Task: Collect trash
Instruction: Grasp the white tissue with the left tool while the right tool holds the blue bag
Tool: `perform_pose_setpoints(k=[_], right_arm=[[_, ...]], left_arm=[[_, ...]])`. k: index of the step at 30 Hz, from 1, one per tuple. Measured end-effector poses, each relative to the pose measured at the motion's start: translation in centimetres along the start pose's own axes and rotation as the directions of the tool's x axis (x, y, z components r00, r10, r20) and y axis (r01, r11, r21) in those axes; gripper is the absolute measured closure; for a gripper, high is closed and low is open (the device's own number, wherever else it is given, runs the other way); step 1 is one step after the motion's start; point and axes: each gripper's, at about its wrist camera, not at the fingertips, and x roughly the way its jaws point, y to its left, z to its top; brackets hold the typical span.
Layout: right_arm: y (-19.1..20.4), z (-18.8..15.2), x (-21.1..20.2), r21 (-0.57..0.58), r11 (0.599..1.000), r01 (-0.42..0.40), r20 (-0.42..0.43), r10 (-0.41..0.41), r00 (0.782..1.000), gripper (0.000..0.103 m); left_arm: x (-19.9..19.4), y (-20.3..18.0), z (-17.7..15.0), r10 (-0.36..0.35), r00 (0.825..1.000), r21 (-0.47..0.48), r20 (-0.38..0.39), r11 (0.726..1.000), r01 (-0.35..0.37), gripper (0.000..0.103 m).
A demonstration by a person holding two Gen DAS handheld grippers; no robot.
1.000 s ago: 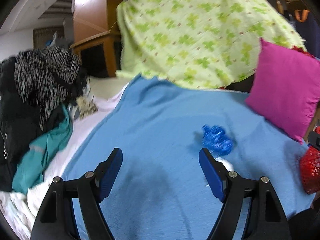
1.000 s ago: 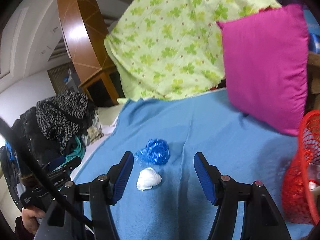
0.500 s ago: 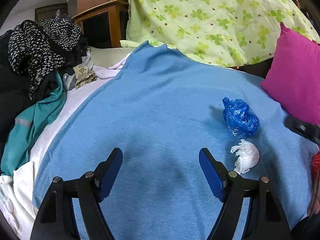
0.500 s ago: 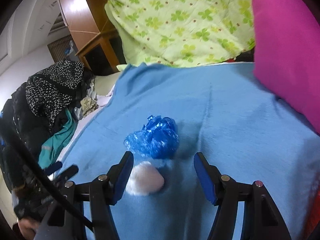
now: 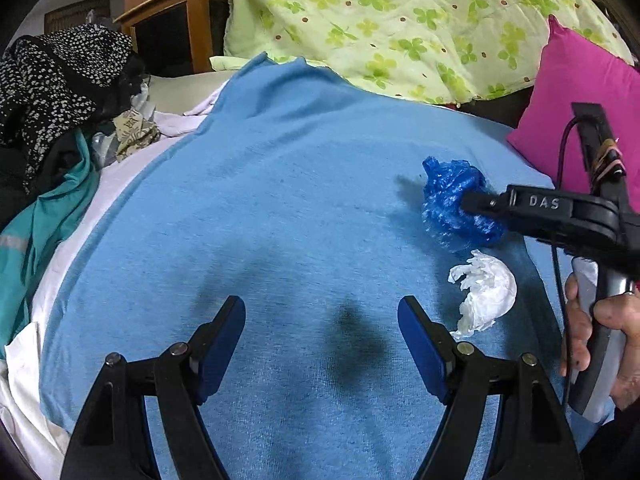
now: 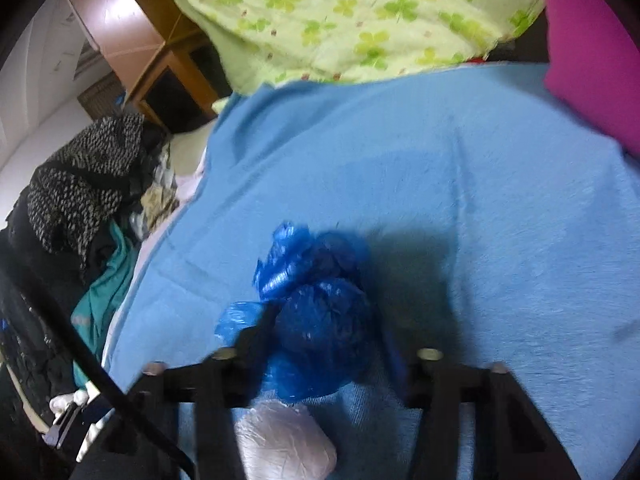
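Observation:
A crumpled blue plastic bag (image 5: pixel 456 208) lies on the blue blanket (image 5: pixel 280 200); a white crumpled wad (image 5: pixel 486 292) lies just in front of it. My right gripper (image 6: pixel 328 332) has closed around the blue bag (image 6: pixel 316 312), its fingers pressing both sides; the white wad (image 6: pixel 284 444) sits below it. In the left wrist view the right gripper (image 5: pixel 476 204) reaches in from the right onto the bag. My left gripper (image 5: pixel 320 336) is open and empty over the blanket, left of the white wad.
A magenta pillow (image 5: pixel 580 108) leans at the right. A green clover-print quilt (image 5: pixel 400 20) is piled at the back. Dark clothes (image 5: pixel 52 92) and a teal garment (image 5: pixel 44 224) lie along the left edge. A wooden cabinet (image 5: pixel 176 28) stands behind.
My right gripper moved forward and down onto the blue bag and closed on it. My left gripper tilted down towards the blanket and stayed open.

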Motion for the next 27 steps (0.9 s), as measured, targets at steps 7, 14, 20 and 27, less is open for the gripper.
perform_pose_setpoints(k=[7,14,20,27], right_arm=[[-1.9,0.3,-3.7,0.068,0.998,-0.006,0.092,0.0,0.996,0.065],[-4.1,0.1,-8.8,0.118,0.993,0.021,0.164,-0.04,0.986,0.065],[-6.4,-0.9,-13.0,0.152,0.987,0.045,0.215,-0.077,0.974,0.065],[-8.8,-3.2,-17.3,0.22,0.975,0.033,0.248,-0.088,0.965,0.065]], left_arm=[[0.2,-1.0,0.3,-0.131,0.991,-0.025,0.003,0.991,0.131,0.024],[0.6,-4.9,0.7,-0.258,0.966,0.04,0.006,0.966,0.257,0.024],[2.5,-8.5,1.0,-0.281,0.958,0.078,-0.058,0.955,0.285,0.024],[3.9,-9.9,1.6,-0.254,0.965,0.089,-0.071,0.962,0.259,0.024]])
